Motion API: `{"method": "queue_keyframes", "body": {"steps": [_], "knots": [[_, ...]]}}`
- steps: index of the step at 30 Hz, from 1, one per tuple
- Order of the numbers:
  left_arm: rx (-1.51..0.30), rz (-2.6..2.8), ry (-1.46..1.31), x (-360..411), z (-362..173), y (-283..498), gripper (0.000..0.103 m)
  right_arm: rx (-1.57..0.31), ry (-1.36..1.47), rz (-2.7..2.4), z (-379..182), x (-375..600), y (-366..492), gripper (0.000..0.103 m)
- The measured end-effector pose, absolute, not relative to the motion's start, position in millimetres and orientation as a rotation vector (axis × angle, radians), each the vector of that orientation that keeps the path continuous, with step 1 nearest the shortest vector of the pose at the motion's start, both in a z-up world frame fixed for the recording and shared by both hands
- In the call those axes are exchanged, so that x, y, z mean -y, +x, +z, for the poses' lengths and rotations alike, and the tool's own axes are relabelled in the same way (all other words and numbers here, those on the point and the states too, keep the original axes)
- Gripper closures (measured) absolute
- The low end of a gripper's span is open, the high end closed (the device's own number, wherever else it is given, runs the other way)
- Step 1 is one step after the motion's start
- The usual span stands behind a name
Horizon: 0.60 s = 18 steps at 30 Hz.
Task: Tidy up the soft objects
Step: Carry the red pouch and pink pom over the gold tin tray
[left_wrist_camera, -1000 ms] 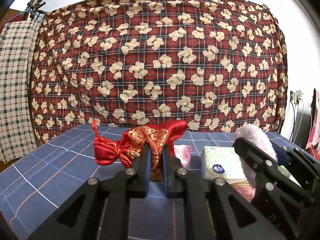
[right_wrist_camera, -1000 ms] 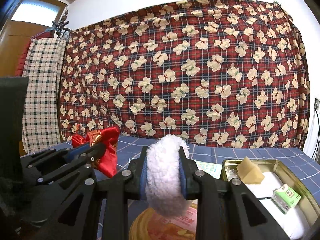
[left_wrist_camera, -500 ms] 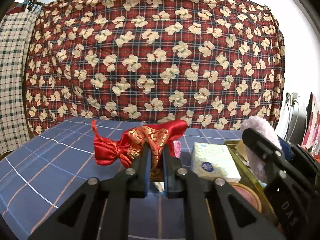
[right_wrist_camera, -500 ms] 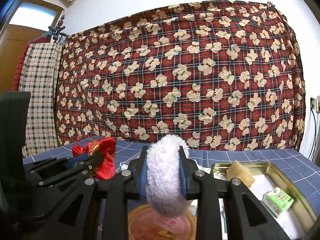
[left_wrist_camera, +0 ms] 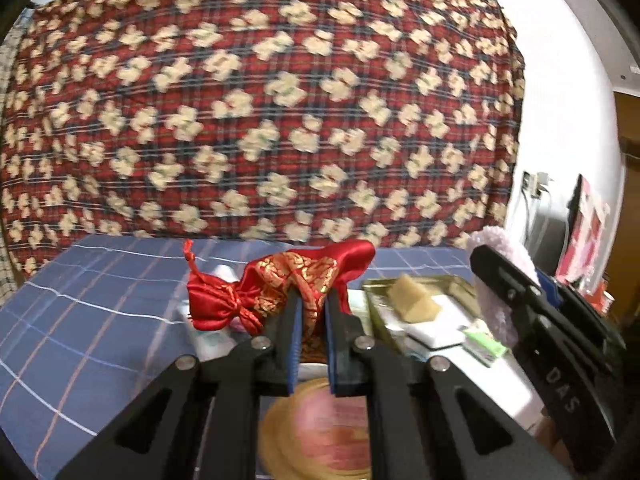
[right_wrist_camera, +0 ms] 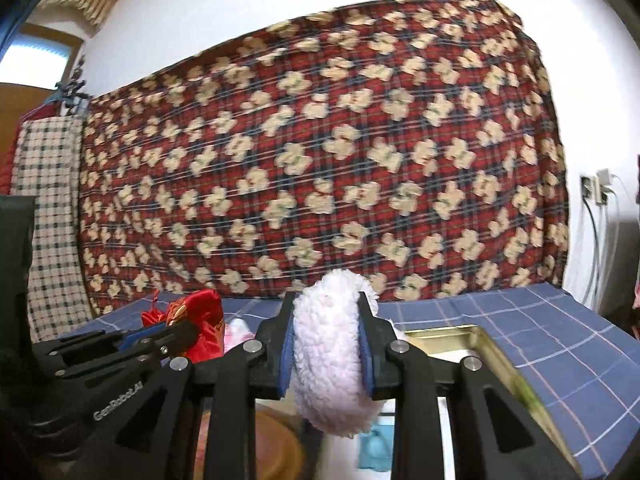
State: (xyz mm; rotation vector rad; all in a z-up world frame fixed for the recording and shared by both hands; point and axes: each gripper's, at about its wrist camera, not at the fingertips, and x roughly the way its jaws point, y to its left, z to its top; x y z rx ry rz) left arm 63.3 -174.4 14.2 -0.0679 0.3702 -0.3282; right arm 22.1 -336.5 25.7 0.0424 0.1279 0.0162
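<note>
The left gripper is squeezed tight on one red and gold pouch. The pouch is up in the air, and its tied end sticks out at 9 o'clock from the jaws. The right gripper is squeezed on one fluffy pink puff, which bulges out above and below the jaws. In the left view the right gripper is at 3 o'clock, with the puff poking up at its tip. In the right view the left gripper is at 9 o'clock, with the pouch at its tip. The two grippers are close side by side. Below the left gripper, at 6 o'clock, lies one round gold lid with a pink middle. It is blurry. At 2 o'clock from the left gripper is one gold tin. In the tin I count three things: one tan wedge, one white pad and one small green box. At 8 o'clock from the pouch, low on the cloth, something pale lies, too hidden to tell what it is. Everything sits on one blue checked cloth. Behind, at 12 o'clock, hangs one big red blanket with many cream bears. At 9 o'clock in the right view hangs one checked cloth of cream and dark green.
</note>
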Motion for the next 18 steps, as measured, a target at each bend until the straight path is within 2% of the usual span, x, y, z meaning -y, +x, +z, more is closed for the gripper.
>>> {"method": "queue_keyframes", "body": {"steps": [18], "knots": [[-0.575,-0.568,0.007,280.8,11.7,68.5,0.095,-0.294,0.117,-0.148,14.8,436.8,24.3,0.074]]}}
